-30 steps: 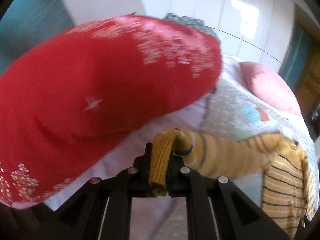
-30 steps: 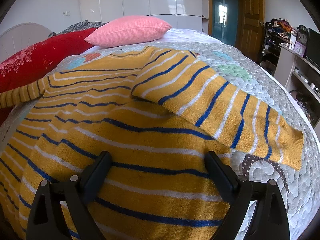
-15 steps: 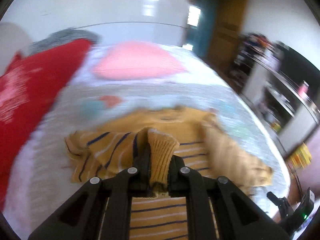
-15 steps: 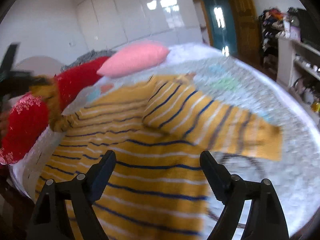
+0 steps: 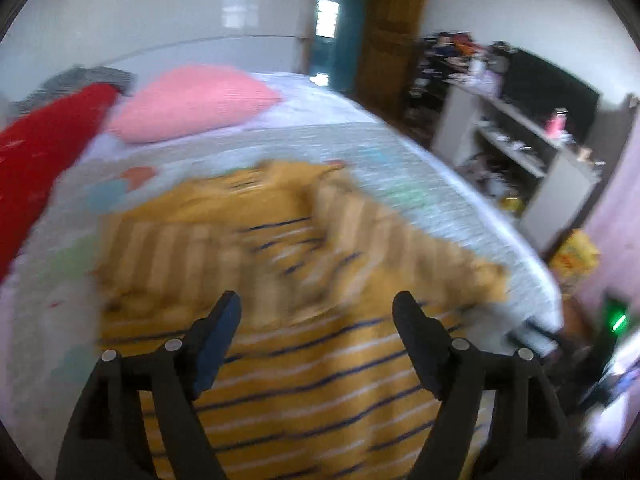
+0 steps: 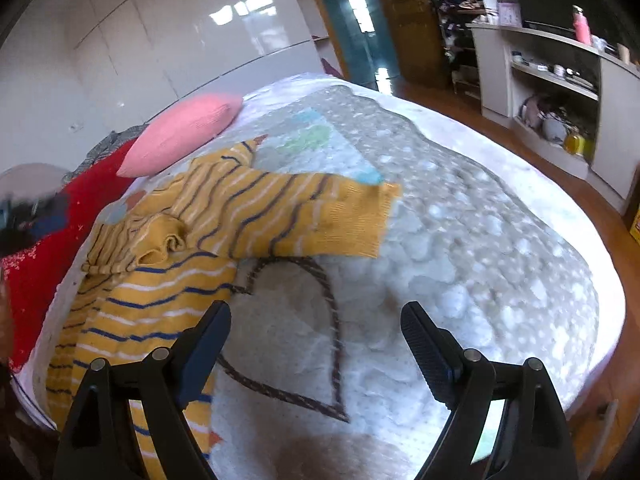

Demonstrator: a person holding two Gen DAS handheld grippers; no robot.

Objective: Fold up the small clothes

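a bedroom: a bed under a quilted white bedspread [image 6: 460,240] with pastel patches and a dark rope-like outline stitched into it, glossy white wardrobe doors [image 6: 160,40] behind, a teal and wooden door [image 5: 360,28] further back. off to the right of both tongs stands a white shelf unit [image 6: 560,80]; its open compartments hold small crockery and a yellow item, too small to tell exactly, and a pink bottle [image 6: 582,26] stands on top.

the yellow striped sweater [image 6: 168,292] lies on the bedspread. from the left gripper [image 5: 316,312] it is directly ahead and beneath the fingers, blurred by motion. from the right gripper [image 6: 316,320] it sits ahead and to the left, one sleeve [image 6: 312,216] stretched flat across toward the right, the other sleeve [image 6: 160,236] bunched on the chest.

both tongs are spread wide with nothing between the fingers; the right one hangs over bare bedspread.

a pink pillow [image 5: 192,108] lies far ahead, and a red blanket [image 5: 40,148] with white print lies to its left.
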